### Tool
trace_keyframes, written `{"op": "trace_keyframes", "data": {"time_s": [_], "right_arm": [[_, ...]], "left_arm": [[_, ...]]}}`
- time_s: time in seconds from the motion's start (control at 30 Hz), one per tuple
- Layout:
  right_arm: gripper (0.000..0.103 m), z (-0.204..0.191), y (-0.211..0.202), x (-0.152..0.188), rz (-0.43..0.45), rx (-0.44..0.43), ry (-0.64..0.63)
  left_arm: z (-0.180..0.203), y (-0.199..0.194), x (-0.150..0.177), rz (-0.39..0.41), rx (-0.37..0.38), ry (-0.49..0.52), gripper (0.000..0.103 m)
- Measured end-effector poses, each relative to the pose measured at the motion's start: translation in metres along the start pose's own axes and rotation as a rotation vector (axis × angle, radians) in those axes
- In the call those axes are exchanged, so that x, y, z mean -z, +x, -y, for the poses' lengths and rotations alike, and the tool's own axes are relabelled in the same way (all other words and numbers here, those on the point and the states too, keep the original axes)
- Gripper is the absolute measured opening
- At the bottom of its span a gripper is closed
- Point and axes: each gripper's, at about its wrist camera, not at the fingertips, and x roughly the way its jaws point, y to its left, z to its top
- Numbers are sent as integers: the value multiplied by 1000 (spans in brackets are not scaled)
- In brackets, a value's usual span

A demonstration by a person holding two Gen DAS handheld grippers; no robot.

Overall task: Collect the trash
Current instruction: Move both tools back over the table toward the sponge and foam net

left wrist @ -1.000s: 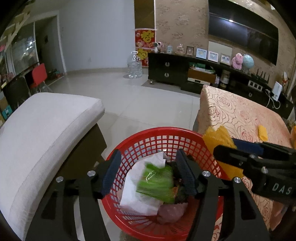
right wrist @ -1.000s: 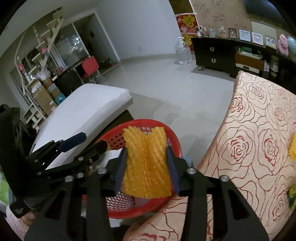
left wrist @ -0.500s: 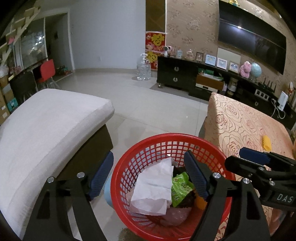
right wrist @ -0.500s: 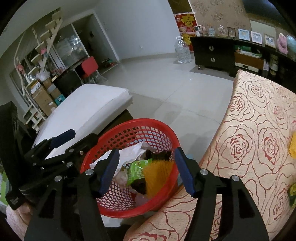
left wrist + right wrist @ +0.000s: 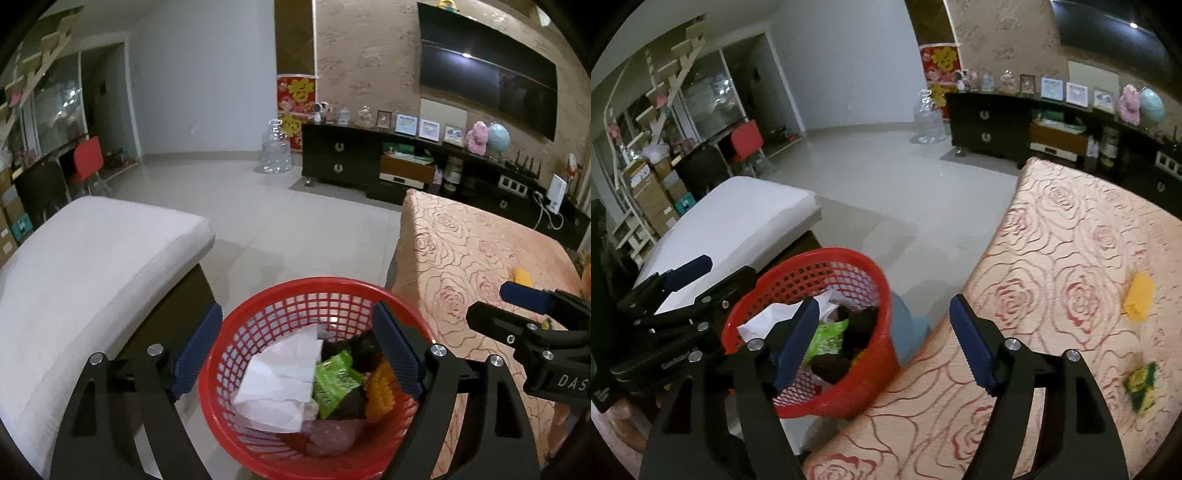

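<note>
A red basket (image 5: pixel 295 306) is seen on the floor, just beside the edge of a table covered with a rose-patterned cloth (image 5: pixel 1071 258). Inside the basket are gathered a white crumpled paper (image 5: pixel 280 380), a green wrapper (image 5: pixel 334 382), an orange ridged piece (image 5: pixel 380 391), some dark scraps and a pinkish bag (image 5: pixel 332 435) at the bottom. On the cloth, well apart from the basket, a yellow piece (image 5: pixel 1138 302) is left lying, and nearer the right edge a yellow-green wrapper (image 5: pixel 1141 386) is seen.

The left gripper (image 5: pixel 297 350) is held over the basket with its fingers spread wide; nothing is gripped between them, and the basket rim is framed by the two blue pads. The right gripper (image 5: pixel 882 343) is held above the gap between basket and table, its fingers likewise released and empty; its left pad is seen over the basket's contents and its right pad over the cloth.

A white cushioned seat (image 5: pixel 92 266) is placed to the left of the basket. Farther off, a dark low cabinet (image 5: pixel 343 160) is set along the wall, with a large water bottle (image 5: pixel 276 147) standing beside it on the tiled floor.
</note>
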Motion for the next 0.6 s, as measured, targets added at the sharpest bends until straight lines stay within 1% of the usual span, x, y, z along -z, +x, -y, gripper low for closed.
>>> {"op": "trace_keyframes", "data": {"time_s": [0.17, 0.6], "right_arm": [[75, 15, -14, 2, 20, 33, 13], [76, 72, -55, 17, 55, 143, 89]], "left_arm": [[20, -5, -1, 13, 25, 31, 80], [71, -6, 2, 16, 85, 98, 80]]}}
